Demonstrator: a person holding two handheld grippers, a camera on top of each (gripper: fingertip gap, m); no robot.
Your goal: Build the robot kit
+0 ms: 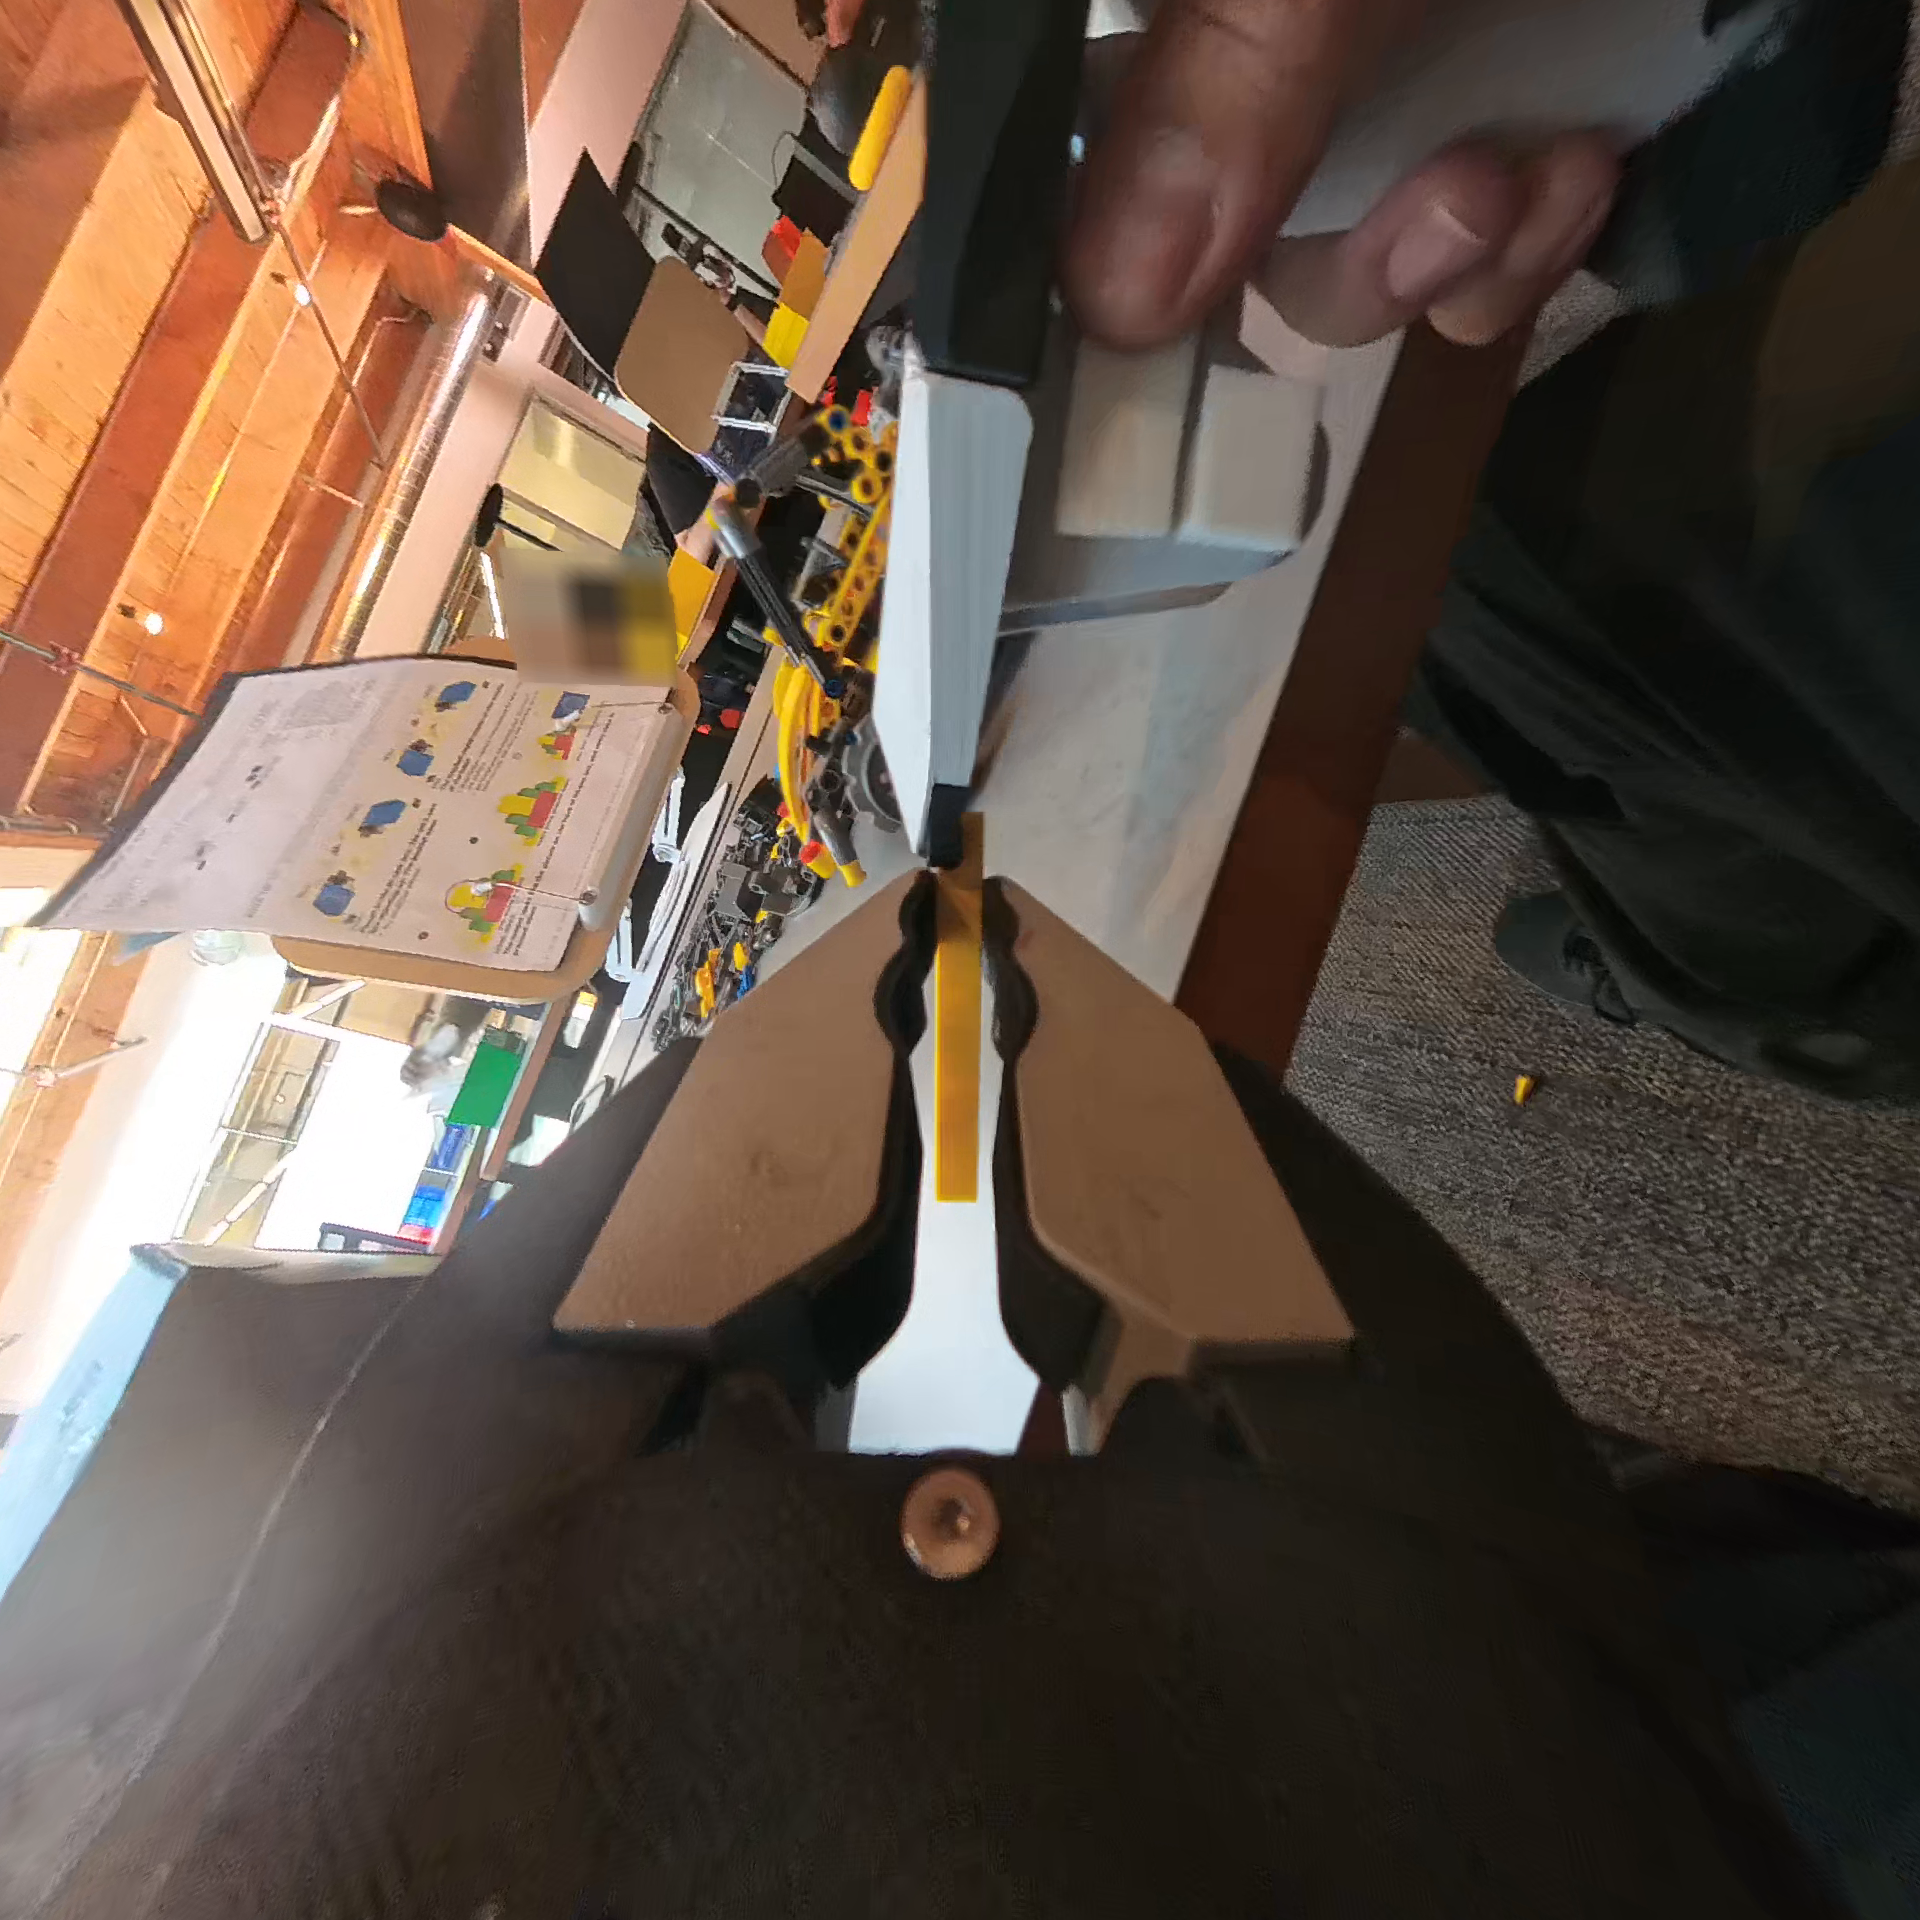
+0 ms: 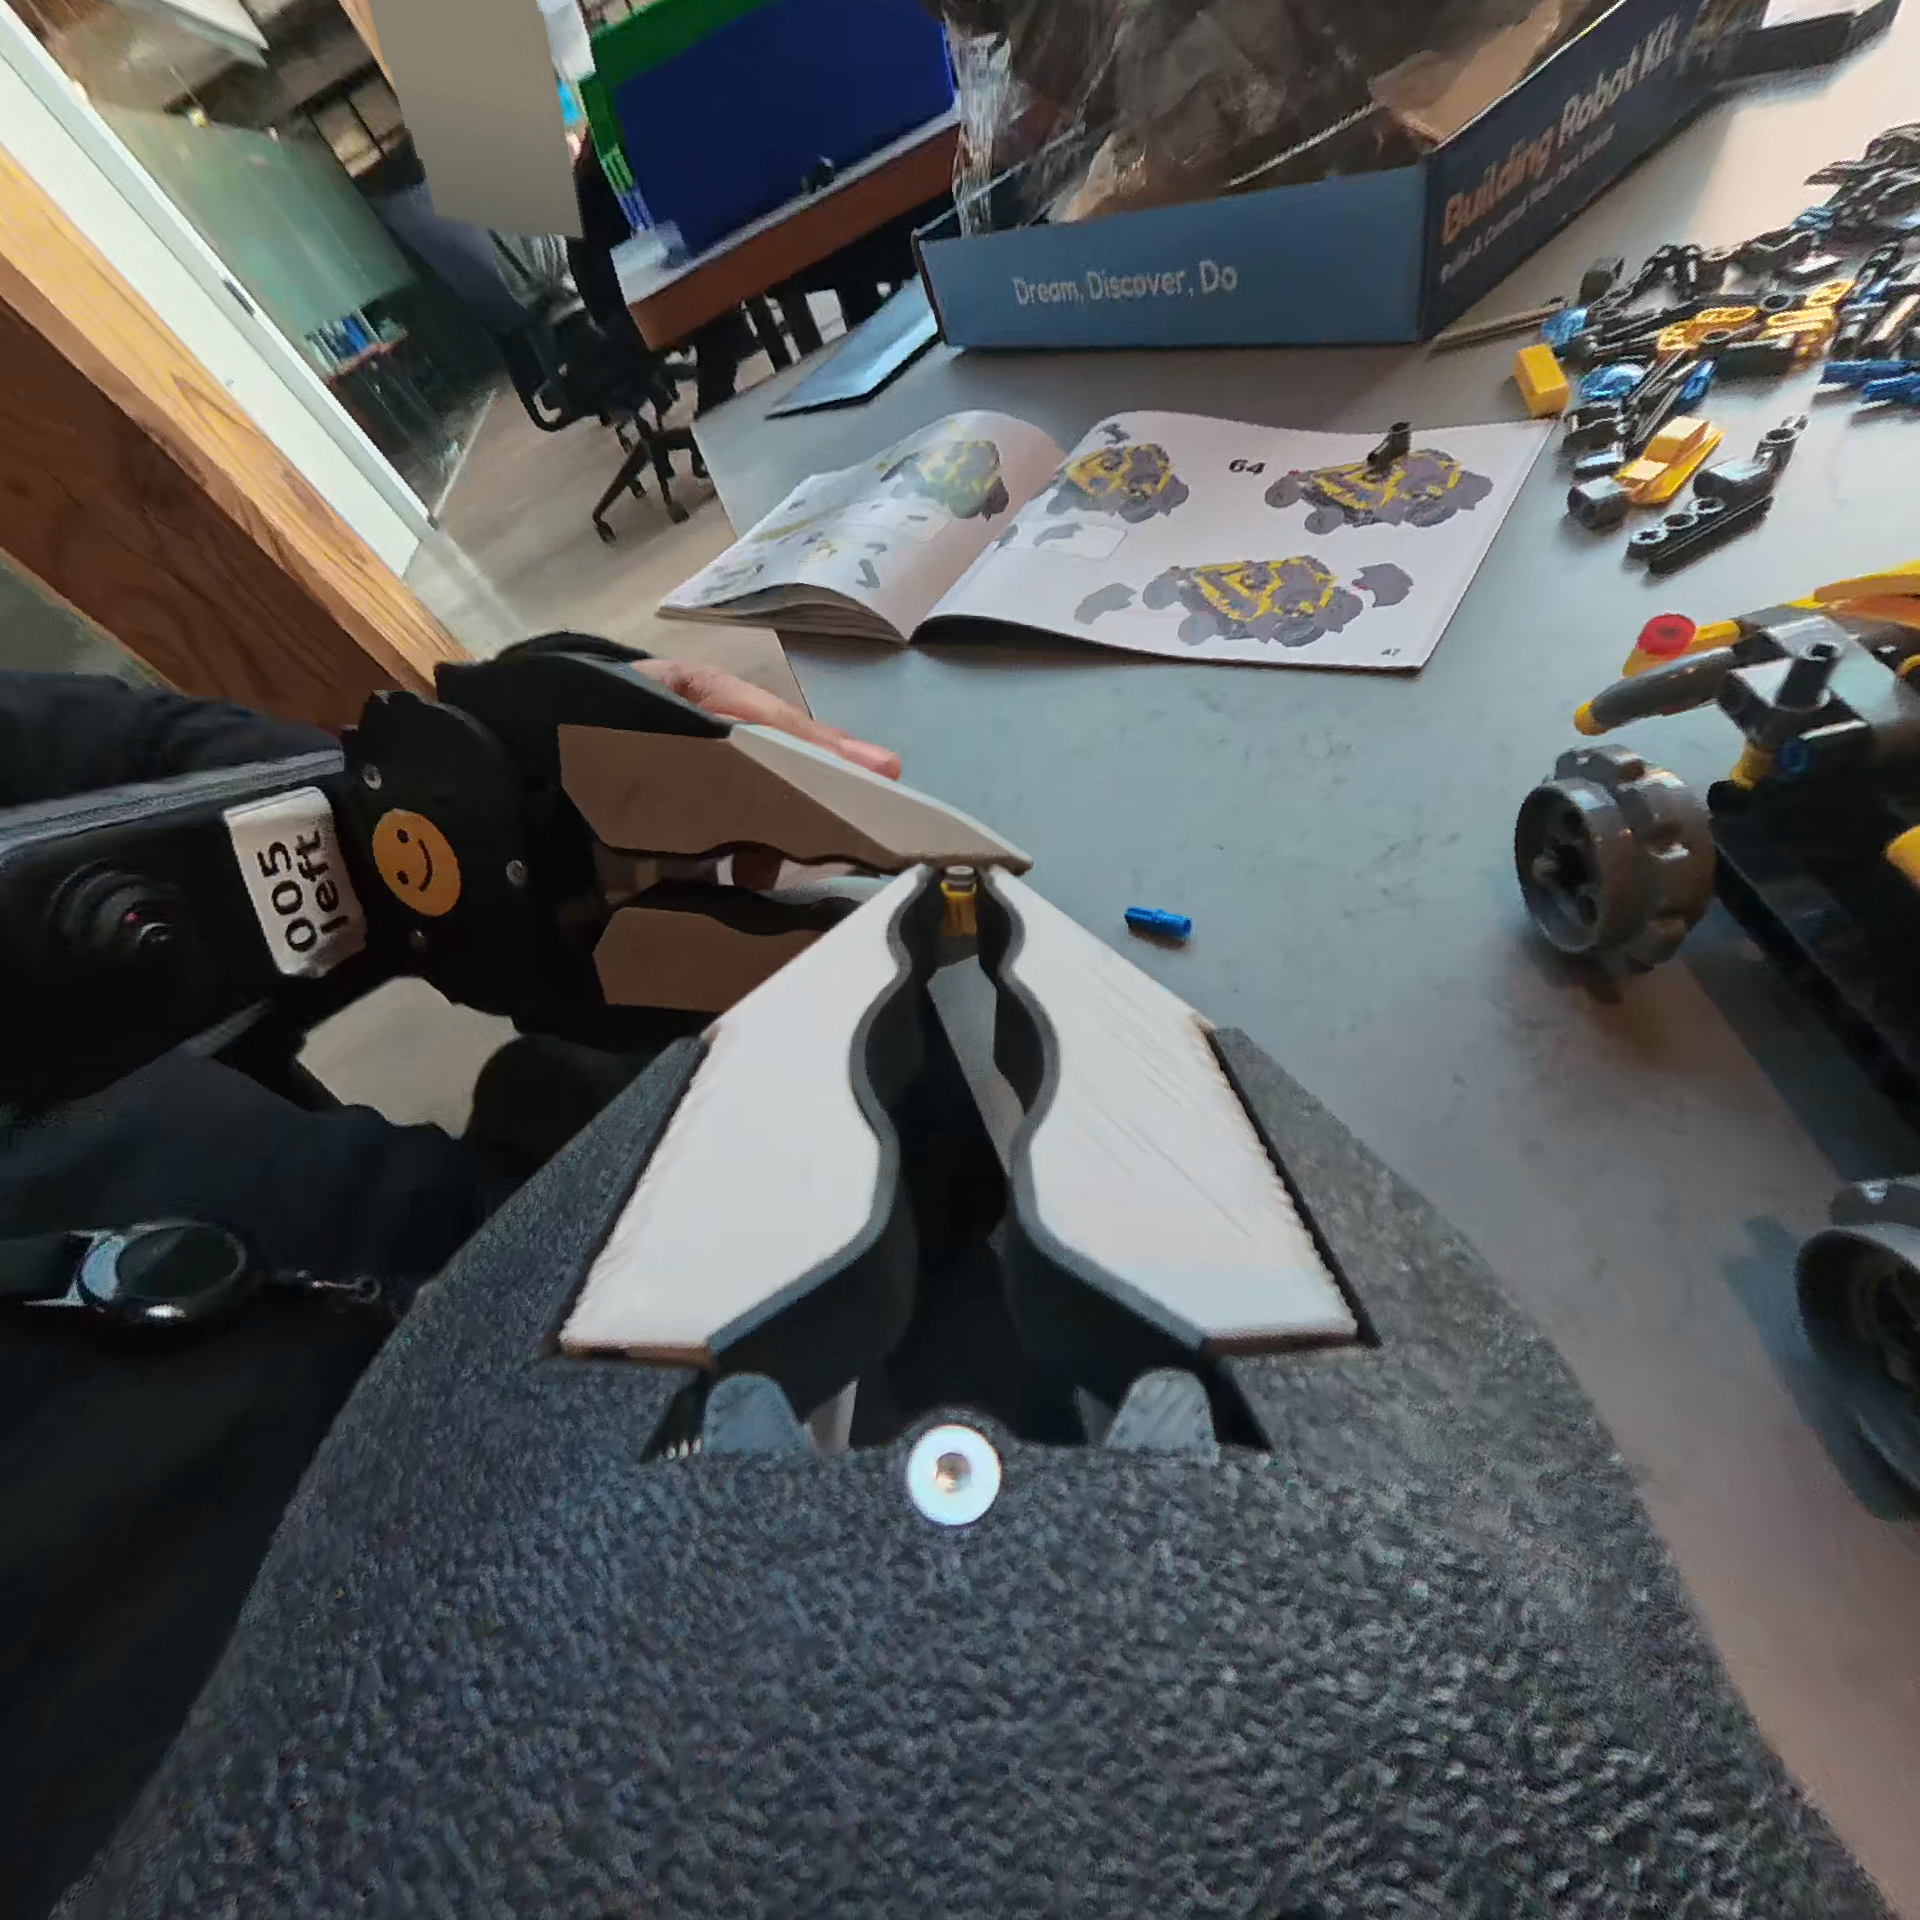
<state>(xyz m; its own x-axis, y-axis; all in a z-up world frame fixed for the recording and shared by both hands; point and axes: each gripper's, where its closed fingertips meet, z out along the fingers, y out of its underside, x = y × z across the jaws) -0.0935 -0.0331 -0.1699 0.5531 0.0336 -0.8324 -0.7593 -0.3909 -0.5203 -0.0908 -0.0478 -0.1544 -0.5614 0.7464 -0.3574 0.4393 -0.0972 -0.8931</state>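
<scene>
Indoors, both tongs clamp one yellow beam (image 1: pixel 957 1039) above a grey table (image 2: pixel 1299 831).

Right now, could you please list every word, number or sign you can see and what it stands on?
I will not quote writing; its bearers:
Blue box: print on two sides.
White tag on the left gripper: short print.
Sticker beside it: a smiley face, no words.
Open booklet: printed numbers.
Sheet on a stand: print too small to read.
</scene>
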